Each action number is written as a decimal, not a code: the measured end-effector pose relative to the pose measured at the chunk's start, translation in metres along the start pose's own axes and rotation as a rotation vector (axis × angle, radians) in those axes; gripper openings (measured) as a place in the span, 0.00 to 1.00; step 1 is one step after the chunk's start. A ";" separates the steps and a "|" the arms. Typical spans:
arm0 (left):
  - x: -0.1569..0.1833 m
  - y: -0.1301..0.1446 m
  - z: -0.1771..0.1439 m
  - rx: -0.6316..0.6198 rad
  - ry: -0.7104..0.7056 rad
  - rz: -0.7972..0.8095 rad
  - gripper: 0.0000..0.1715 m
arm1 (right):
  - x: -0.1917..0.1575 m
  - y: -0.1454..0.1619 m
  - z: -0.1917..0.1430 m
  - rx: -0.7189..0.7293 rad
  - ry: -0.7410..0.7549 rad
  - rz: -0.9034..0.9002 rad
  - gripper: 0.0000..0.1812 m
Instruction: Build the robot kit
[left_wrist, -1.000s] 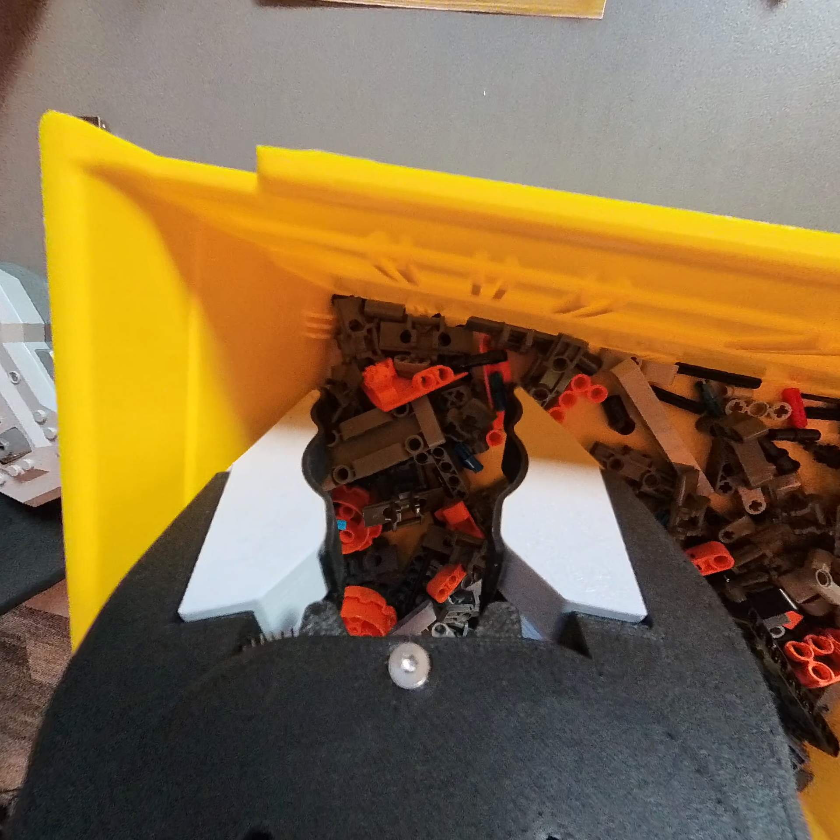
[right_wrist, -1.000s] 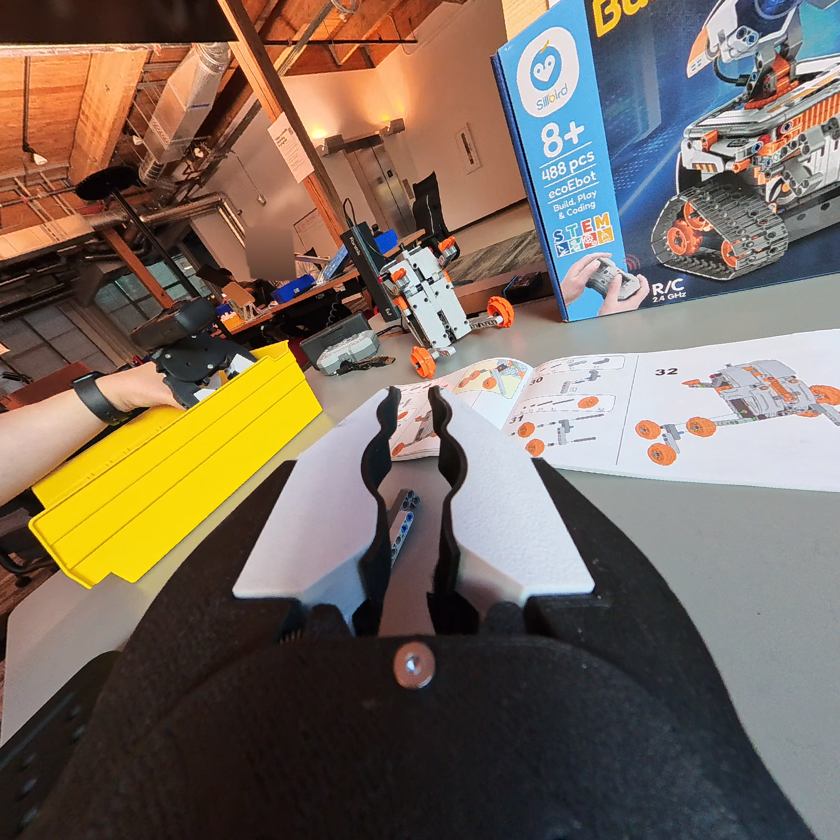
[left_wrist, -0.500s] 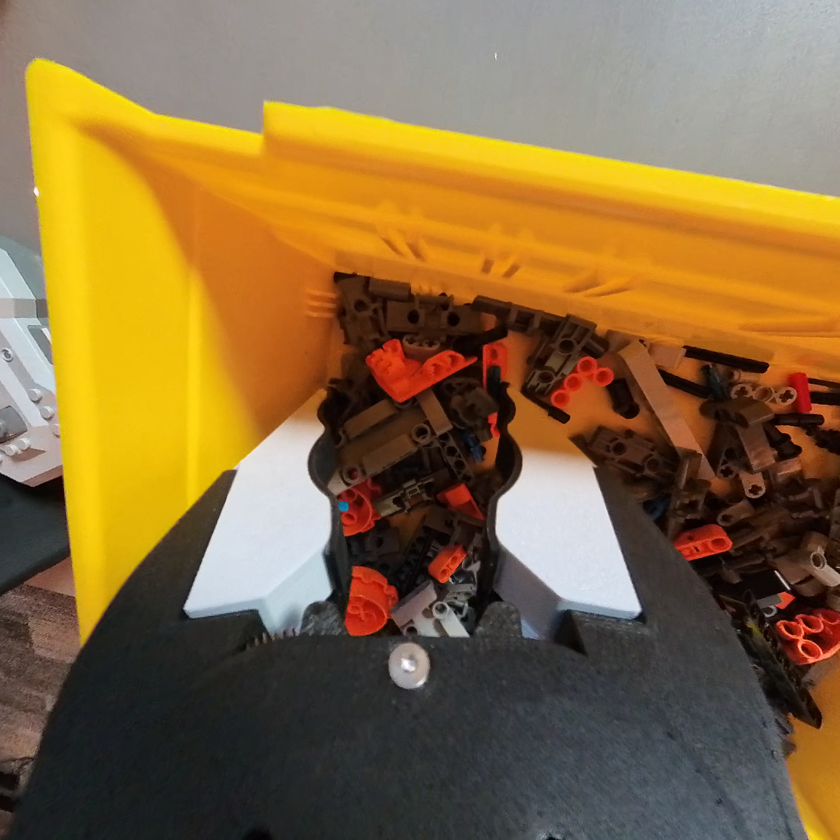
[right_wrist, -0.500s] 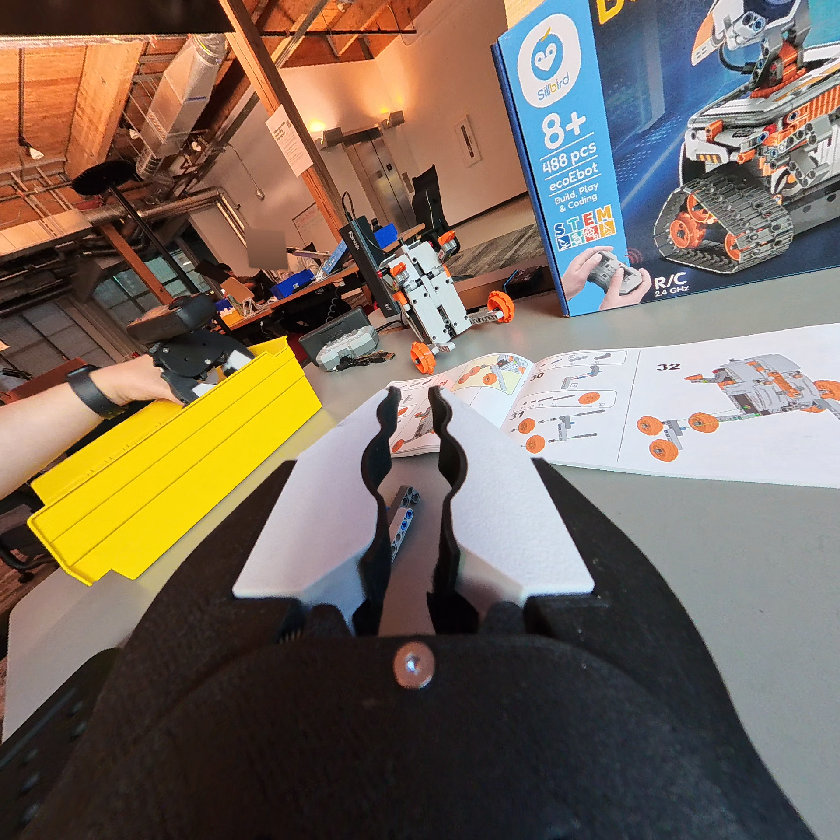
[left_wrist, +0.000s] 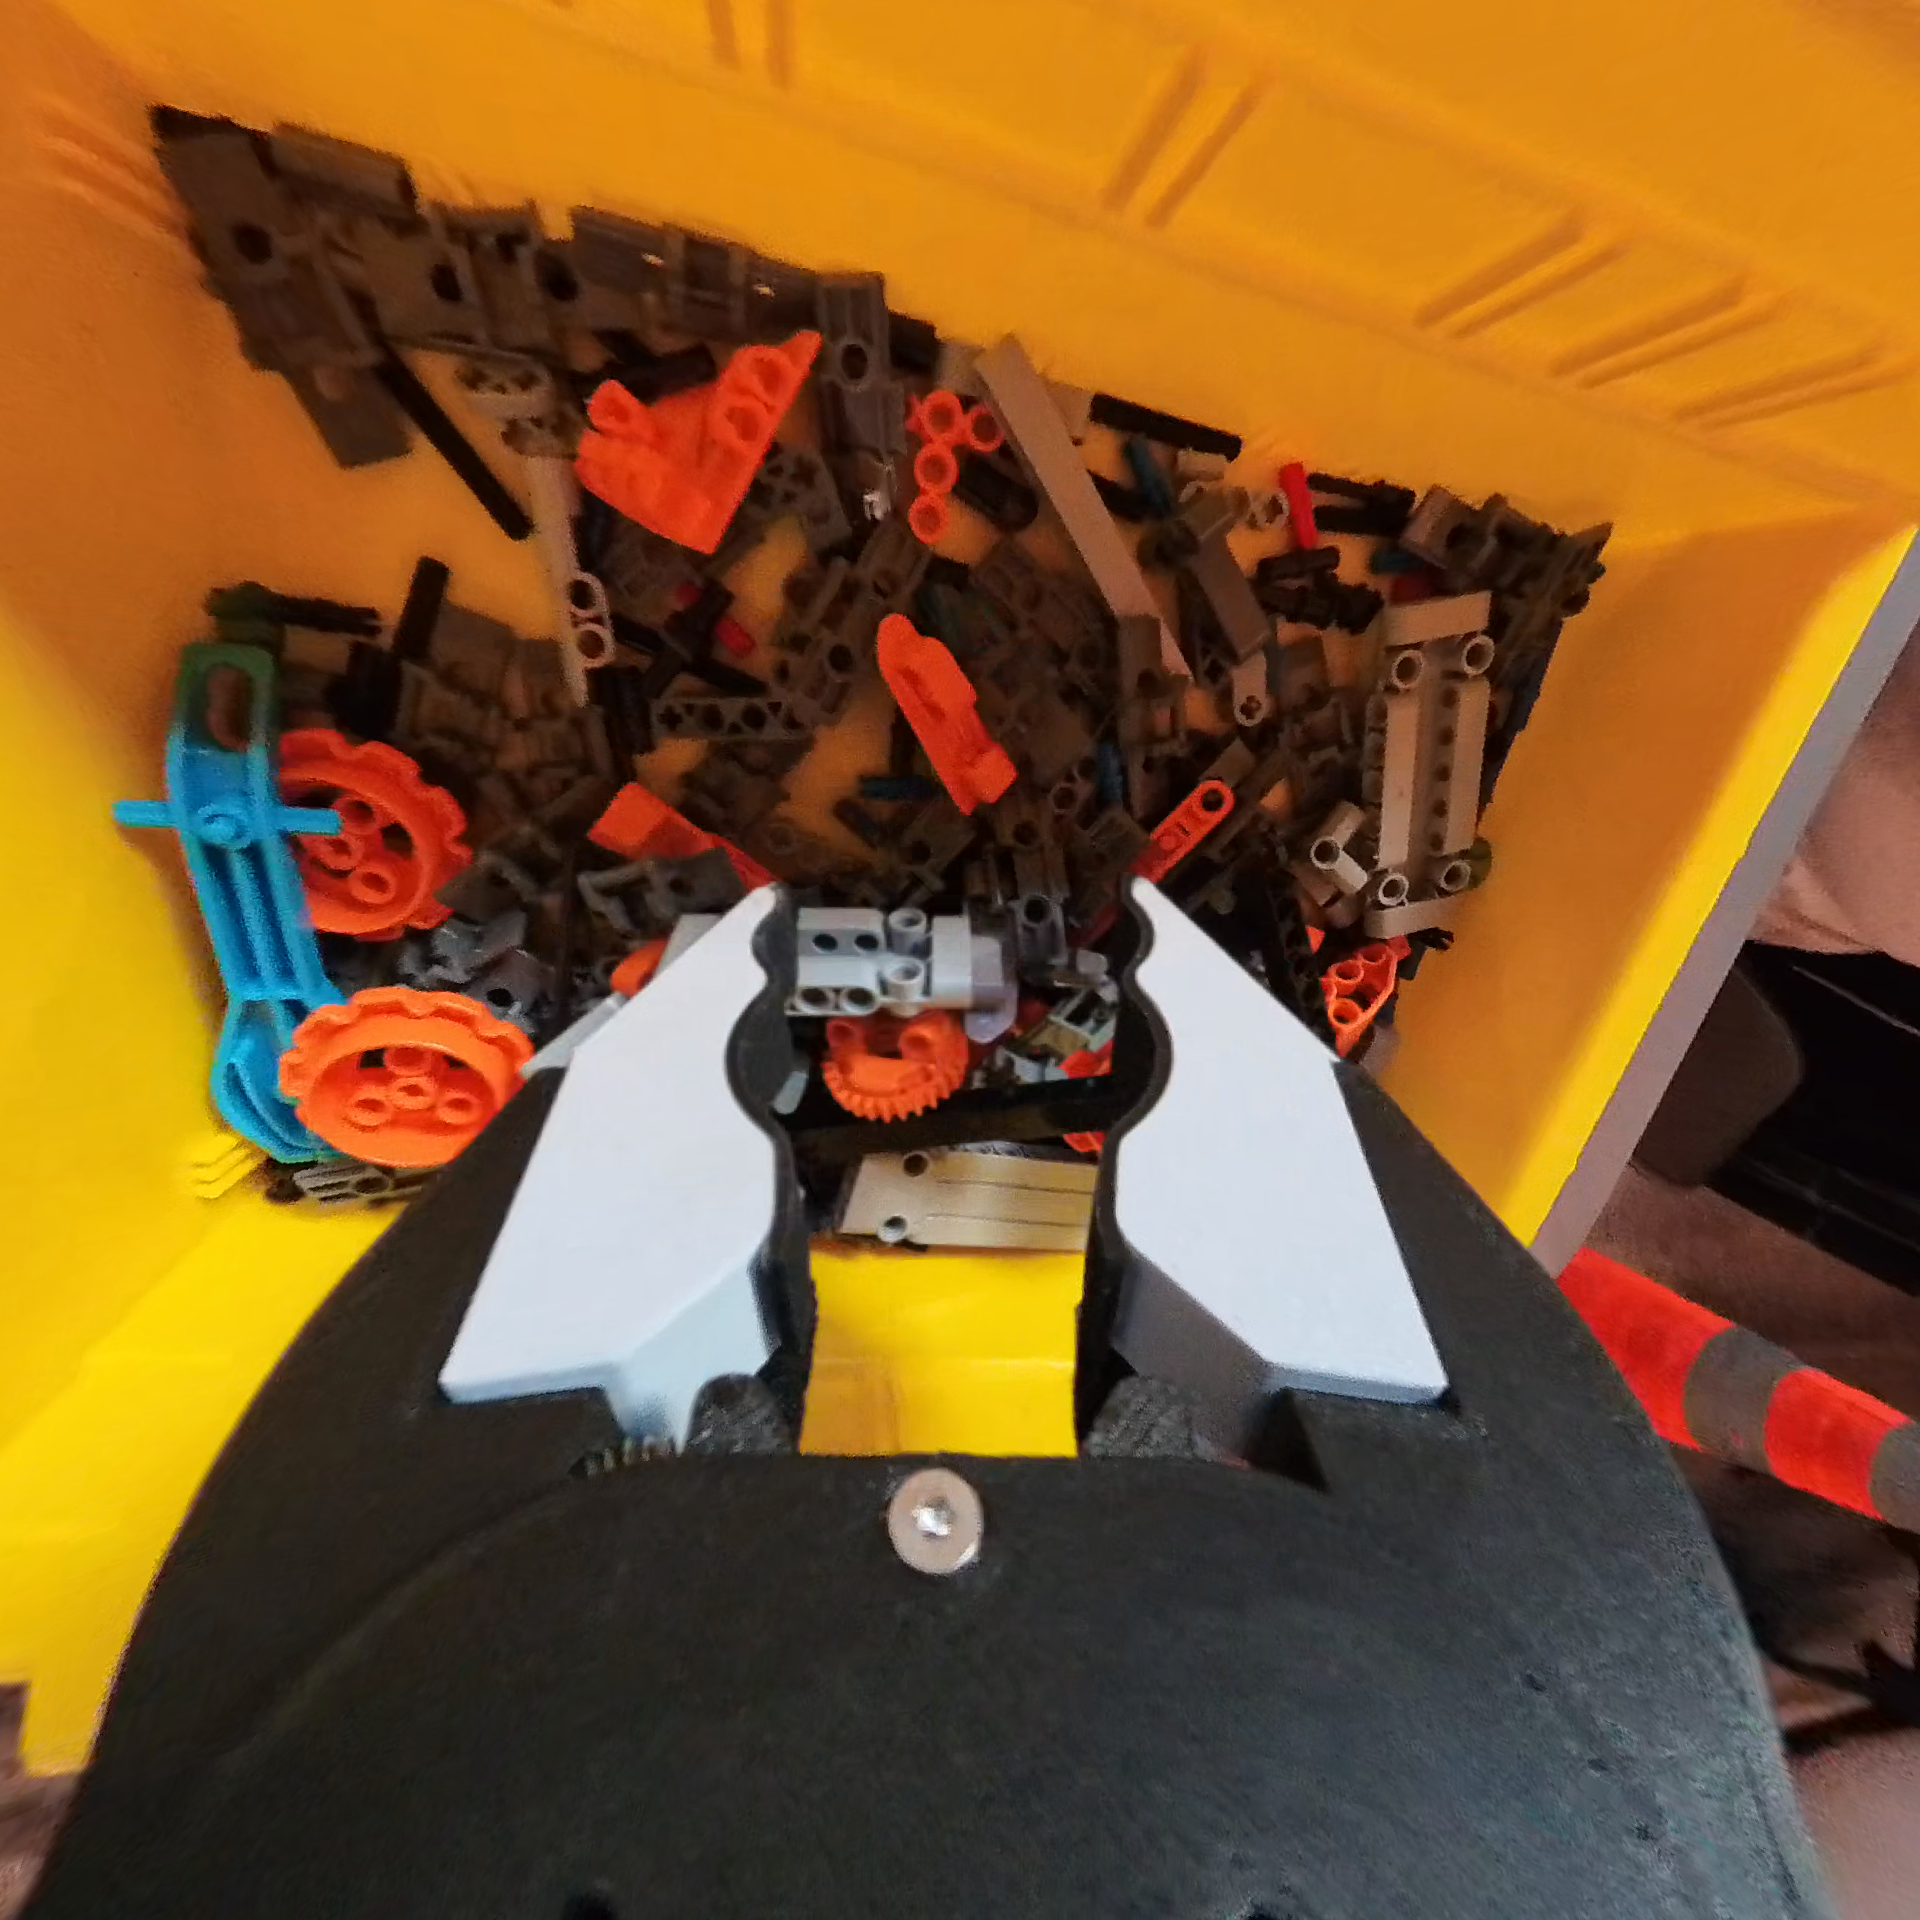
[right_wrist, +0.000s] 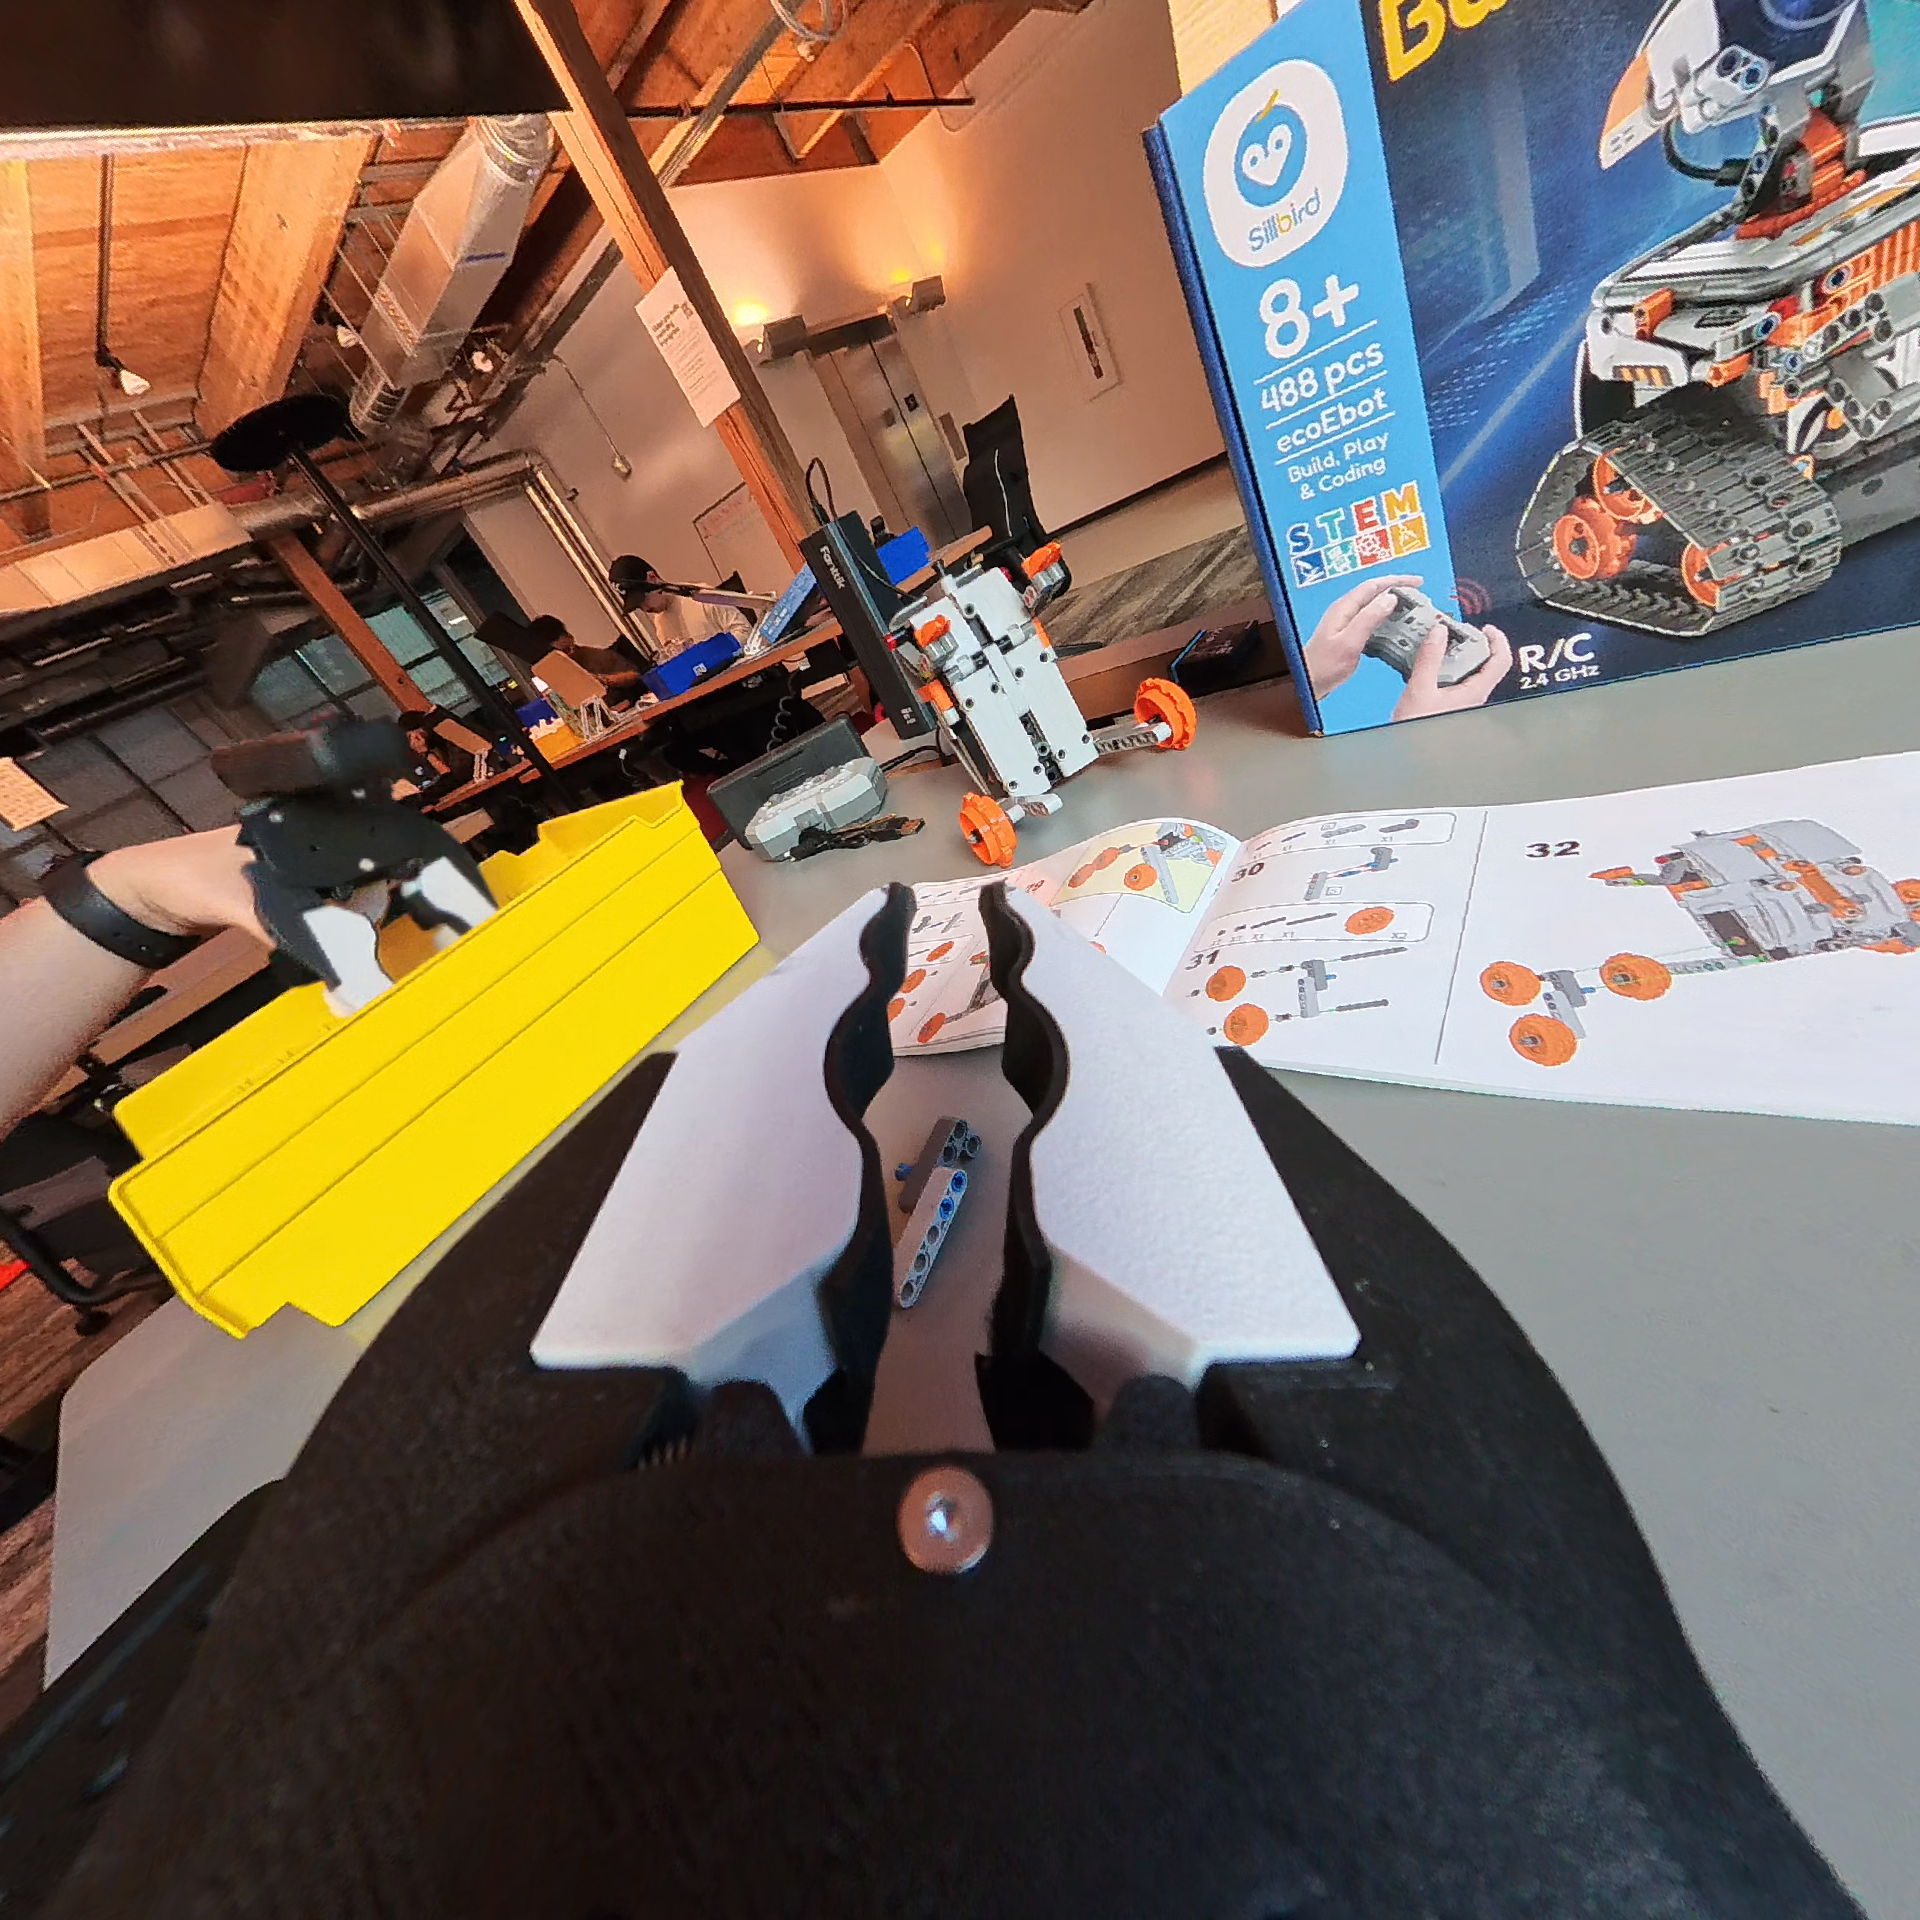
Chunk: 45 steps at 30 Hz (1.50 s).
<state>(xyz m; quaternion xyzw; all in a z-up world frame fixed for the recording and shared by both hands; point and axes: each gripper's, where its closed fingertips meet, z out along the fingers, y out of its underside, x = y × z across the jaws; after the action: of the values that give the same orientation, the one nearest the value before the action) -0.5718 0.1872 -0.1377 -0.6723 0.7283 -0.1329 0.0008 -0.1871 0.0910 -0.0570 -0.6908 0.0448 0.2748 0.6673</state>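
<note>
in the yellow bin (left_wrist: 1558, 260), seemingly open left gripper (left_wrist: 951, 914)

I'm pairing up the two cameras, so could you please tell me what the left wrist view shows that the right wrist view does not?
Only the left wrist view shows the loose building pieces inside the bin, with the open left tongs over them. Only the right wrist view shows the instruction booklet, blue box and part-built model. Both show the yellow bin.

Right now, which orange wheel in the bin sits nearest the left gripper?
The lower orange wheel, just off the left gripper, over the blue tool's end; the other wheel lies farther up.
</note>
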 end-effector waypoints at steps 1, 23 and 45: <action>-0.006 -0.007 -0.003 0.034 -0.016 -0.008 0.39 | 0.000 0.001 0.000 -0.004 0.004 -0.004 0.07; -0.046 -0.071 -0.007 0.270 -0.148 0.244 0.26 | 0.006 0.003 0.001 -0.018 0.030 0.004 0.08; 0.005 -0.029 0.018 0.091 0.106 0.338 0.26 | 0.011 0.009 0.004 -0.045 0.063 -0.010 0.08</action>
<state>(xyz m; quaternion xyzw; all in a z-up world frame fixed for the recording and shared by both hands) -0.5403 0.1769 -0.1483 -0.5318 0.8231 -0.1987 0.0152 -0.1830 0.0971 -0.0694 -0.7143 0.0562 0.2506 0.6510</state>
